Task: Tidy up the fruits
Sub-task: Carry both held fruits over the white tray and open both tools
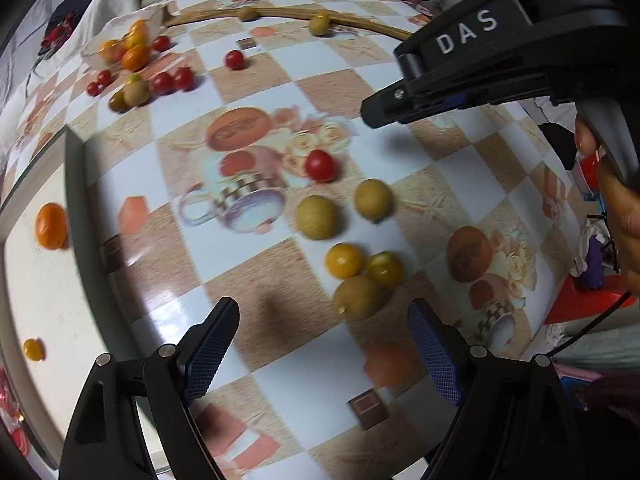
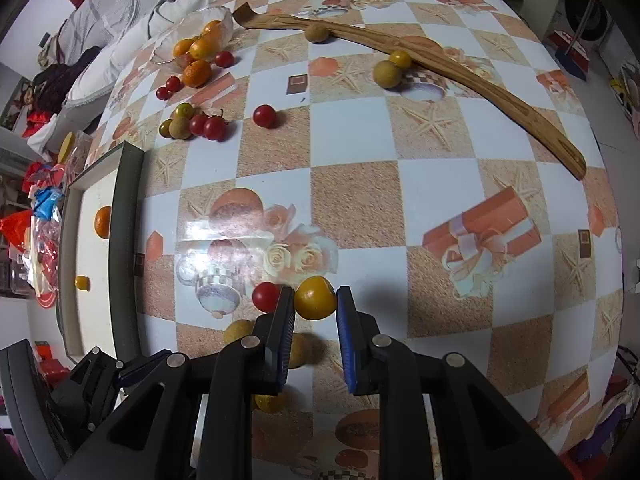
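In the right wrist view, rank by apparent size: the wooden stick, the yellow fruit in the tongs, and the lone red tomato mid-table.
1. Wooden stick, by far.
2. Yellow fruit, though it sits nearest the camera.
3. Red tomato, farther off, so its true size against the fruit is unsure.

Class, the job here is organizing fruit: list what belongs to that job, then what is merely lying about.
Belongs to the job:
yellow fruit held in the right gripper
red cherry tomato
white tray
open left gripper

Lying about:
wooden stick
bedding
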A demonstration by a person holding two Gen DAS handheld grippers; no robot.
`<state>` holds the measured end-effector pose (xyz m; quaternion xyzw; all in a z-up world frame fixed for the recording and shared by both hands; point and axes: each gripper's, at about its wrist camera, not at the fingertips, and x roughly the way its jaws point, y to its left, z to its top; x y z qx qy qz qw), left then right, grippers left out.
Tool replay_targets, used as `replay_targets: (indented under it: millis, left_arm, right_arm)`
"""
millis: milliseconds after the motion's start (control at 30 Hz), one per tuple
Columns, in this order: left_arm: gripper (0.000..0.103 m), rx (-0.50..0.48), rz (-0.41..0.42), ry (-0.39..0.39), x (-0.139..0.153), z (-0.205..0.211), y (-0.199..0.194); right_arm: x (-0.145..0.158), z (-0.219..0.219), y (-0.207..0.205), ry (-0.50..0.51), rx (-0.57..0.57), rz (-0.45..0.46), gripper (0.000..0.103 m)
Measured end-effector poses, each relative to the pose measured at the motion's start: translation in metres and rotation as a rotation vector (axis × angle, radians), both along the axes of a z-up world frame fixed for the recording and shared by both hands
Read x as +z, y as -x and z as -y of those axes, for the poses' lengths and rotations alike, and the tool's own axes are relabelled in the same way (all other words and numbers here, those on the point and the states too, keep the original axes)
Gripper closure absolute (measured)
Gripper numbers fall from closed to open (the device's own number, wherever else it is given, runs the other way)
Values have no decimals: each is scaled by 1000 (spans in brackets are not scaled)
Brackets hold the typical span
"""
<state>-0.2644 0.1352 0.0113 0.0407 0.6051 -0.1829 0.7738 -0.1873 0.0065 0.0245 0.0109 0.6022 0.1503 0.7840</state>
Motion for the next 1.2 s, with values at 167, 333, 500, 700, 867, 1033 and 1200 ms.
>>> replay_targets:
  millis: [167,333,500,700,867,1033,1200]
  left_arm:
    - [38,-25,-14,-22,-10,13,-3]
    - [74,-75,-30,-1,-13,24,-1]
    - [74,-44,-25,23,-10,23,-3]
    - [74,37,9,27,9,-8,-11]
    - [74,153,46,15,31,-46,-19]
    - [74,299,74,-19,44,-99,-20]
    - [74,433,82,-73,45,-160,-12]
  right_arm:
    - [-3,9,2,-2,-22,-4,80]
    - [-4,13,3,-3,-31,-6,80]
    - [-2,11,3,-8,-26,-1,80]
    - [4,-2,4,-15,5,8,80]
    - [11,-28,6,-26,59,21,80]
    - [16,-74,12,-47,150,28,80]
    - [17,-134,23,-83,271,18,80]
